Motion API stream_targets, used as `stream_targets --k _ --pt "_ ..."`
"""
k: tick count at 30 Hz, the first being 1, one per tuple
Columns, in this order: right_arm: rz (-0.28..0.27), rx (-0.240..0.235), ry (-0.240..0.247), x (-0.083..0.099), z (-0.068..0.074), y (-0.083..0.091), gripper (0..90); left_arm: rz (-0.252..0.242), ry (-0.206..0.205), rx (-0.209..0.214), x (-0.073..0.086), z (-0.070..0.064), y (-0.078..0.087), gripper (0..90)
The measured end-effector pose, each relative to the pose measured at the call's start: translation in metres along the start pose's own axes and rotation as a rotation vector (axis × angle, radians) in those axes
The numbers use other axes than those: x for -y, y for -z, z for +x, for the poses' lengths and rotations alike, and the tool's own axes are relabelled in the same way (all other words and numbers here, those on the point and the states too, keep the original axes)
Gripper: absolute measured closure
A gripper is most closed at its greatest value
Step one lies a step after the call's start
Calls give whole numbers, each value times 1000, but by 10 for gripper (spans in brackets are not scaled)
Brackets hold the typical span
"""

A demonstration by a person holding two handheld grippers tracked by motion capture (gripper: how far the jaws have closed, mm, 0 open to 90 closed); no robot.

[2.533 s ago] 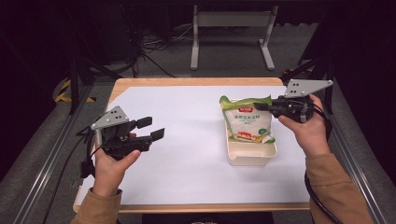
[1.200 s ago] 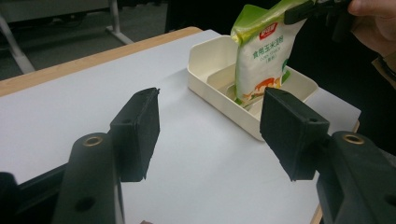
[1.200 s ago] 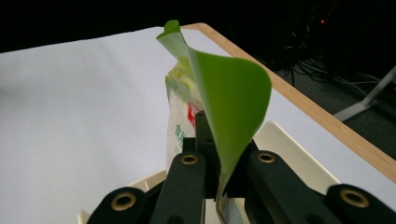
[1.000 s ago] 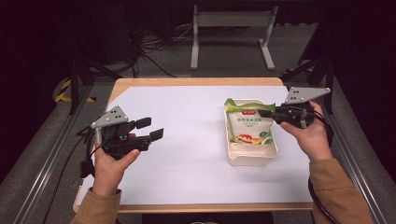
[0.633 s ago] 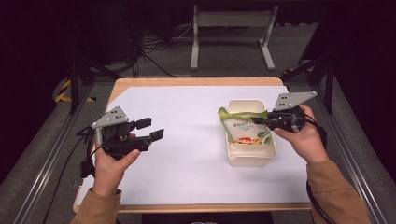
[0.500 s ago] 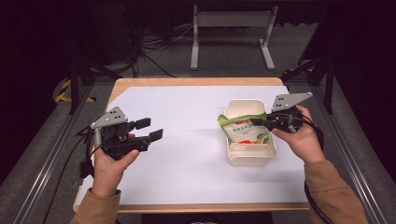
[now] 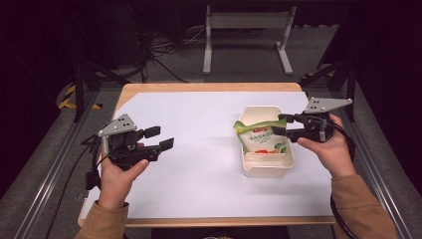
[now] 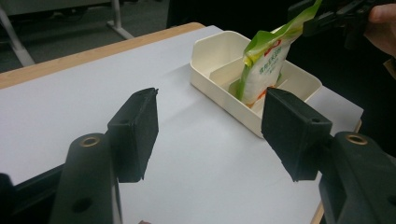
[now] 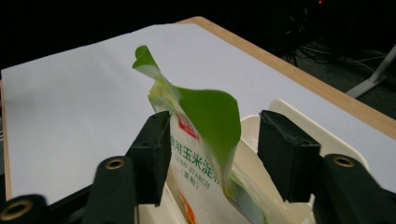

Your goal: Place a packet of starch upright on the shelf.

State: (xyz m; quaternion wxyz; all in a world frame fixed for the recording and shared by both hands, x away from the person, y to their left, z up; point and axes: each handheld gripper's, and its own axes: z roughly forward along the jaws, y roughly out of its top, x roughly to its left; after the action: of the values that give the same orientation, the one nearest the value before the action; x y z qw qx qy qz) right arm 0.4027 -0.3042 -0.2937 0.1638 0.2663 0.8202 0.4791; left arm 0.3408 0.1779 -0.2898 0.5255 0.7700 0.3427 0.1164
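A green-and-white starch pouch (image 7: 261, 139) stands tilted in a cream divided tray (image 7: 266, 167) on the right of the white table. My right gripper (image 7: 277, 124) is at the pouch's upper right edge. In the right gripper view its jaws stand wide apart on either side of the pouch's (image 9: 201, 130) curled green top, so it is open. My left gripper (image 7: 159, 138) hovers open over the left of the table, holding nothing. In the left gripper view the pouch (image 8: 264, 65) leans in the tray (image 8: 210, 51) beyond the jaws.
White paper (image 7: 199, 144) covers the wooden tabletop (image 7: 209, 87). Dark floor with a metal stand (image 7: 246, 20) and cables lies beyond the far edge. Rails run along both sides of the table.
The right gripper brought the pouch down into the tray and drew back toward the near right. Its jaws have parted from the pouch top. The left gripper stayed put.
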Motion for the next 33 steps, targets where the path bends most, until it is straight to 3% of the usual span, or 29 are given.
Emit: stream_targets --k 8,16,20,33 --pt "-43 24 17 -6 5 13 369 -8 -14 4 3 1 4 352" --pt "-78 42 24 -9 8 29 356 -22 -41 -22 10 2 14 342" --pt "-84 51 24 -8 8 36 356 -31 -32 -29 13 3 17 342" --pt "-96 108 3 6 5 66 387 10 -45 -79 34 12 27 339"
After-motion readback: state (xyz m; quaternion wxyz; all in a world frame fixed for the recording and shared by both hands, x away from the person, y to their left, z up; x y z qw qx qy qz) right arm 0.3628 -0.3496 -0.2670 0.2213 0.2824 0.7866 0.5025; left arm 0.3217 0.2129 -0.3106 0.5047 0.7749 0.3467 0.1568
